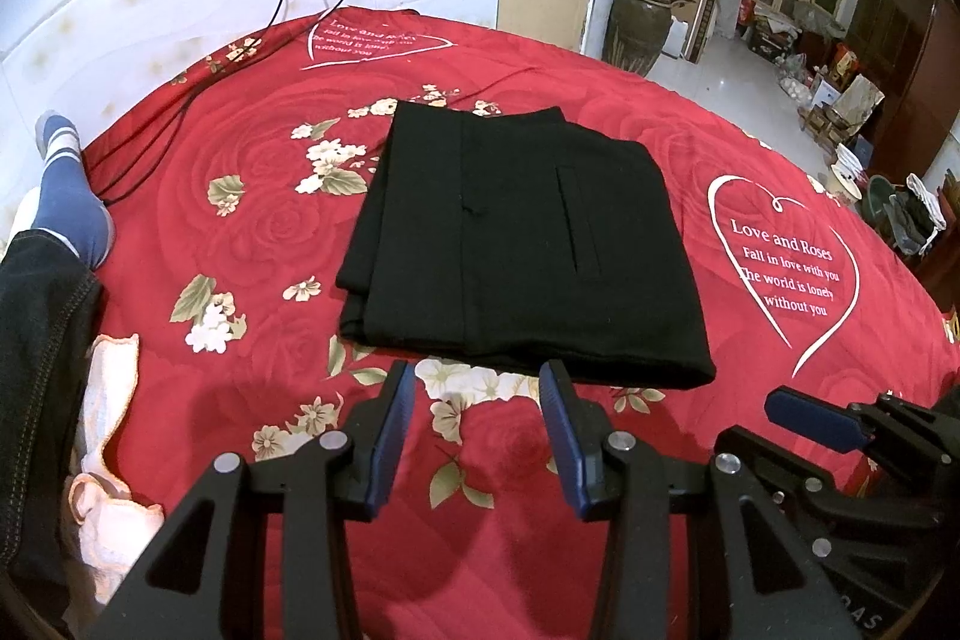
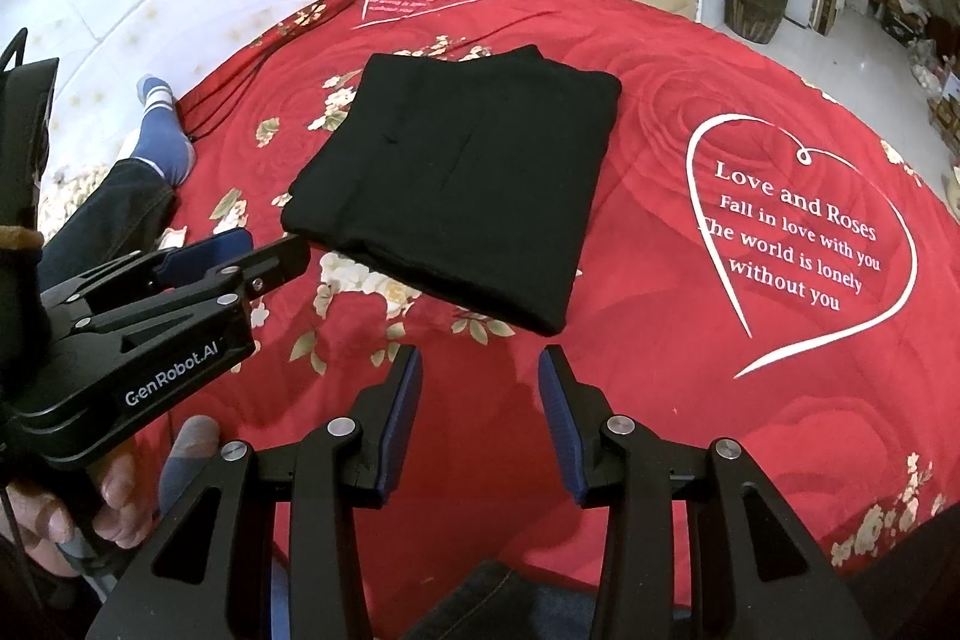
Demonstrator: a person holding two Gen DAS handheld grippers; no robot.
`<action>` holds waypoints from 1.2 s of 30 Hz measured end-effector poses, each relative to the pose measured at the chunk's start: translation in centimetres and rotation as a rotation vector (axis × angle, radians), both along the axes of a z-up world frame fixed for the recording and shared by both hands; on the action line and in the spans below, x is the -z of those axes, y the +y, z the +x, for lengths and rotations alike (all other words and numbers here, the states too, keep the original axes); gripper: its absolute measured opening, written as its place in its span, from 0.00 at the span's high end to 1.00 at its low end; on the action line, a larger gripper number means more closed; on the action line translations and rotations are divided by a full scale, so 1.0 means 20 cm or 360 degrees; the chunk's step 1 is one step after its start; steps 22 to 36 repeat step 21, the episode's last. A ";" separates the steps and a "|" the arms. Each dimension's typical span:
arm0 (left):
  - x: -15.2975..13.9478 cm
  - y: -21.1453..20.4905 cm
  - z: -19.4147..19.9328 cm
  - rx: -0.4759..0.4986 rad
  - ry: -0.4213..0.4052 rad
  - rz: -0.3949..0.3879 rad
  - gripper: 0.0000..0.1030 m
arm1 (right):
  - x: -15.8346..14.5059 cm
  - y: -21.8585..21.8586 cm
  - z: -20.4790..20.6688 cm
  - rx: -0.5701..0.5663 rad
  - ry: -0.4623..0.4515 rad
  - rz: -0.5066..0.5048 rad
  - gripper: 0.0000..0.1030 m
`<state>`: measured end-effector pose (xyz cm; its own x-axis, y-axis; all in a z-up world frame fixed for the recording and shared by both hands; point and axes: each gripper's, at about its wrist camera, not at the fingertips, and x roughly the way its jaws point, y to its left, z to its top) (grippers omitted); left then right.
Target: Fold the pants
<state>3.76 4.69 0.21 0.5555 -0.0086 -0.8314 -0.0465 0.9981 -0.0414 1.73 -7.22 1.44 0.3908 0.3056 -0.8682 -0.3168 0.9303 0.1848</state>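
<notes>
The black pants [image 1: 516, 244] lie folded into a compact rectangle on the red rose-print bedspread [image 1: 252, 220]; the right wrist view shows the same pants [image 2: 462, 184]. My left gripper [image 1: 477, 394] hovers just short of the fold's near edge, open, with nothing between its blue pads. My right gripper [image 2: 480, 376] stands open too, a little before the pants' near corner, empty. Each gripper appears in the other's view: the right gripper [image 1: 804, 415] at the right, the left gripper [image 2: 240, 250] at the left, held by a hand [image 2: 114, 496].
A person's leg in dark jeans and a blue sock [image 1: 69, 208] rests on the bed at left. A pale cloth [image 1: 108, 430] lies near it. Black cables [image 1: 198, 100] trail across the far bed. A brown jar [image 1: 639, 28] and boxes stand beyond on the floor.
</notes>
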 end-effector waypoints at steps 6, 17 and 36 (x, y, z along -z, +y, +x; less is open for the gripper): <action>0.00 0.00 0.00 0.0004 0.0000 0.0005 0.56 | 0.00 0.00 0.00 -0.0001 0.0001 -0.0002 0.60; 0.00 -0.02 0.00 0.0019 -0.0010 0.0030 0.56 | 0.02 0.00 -0.01 0.0001 0.0016 -0.0002 0.60; 0.00 -0.02 0.00 0.0011 0.0000 0.0023 0.56 | 0.02 0.00 -0.01 0.0002 0.0019 0.0000 0.60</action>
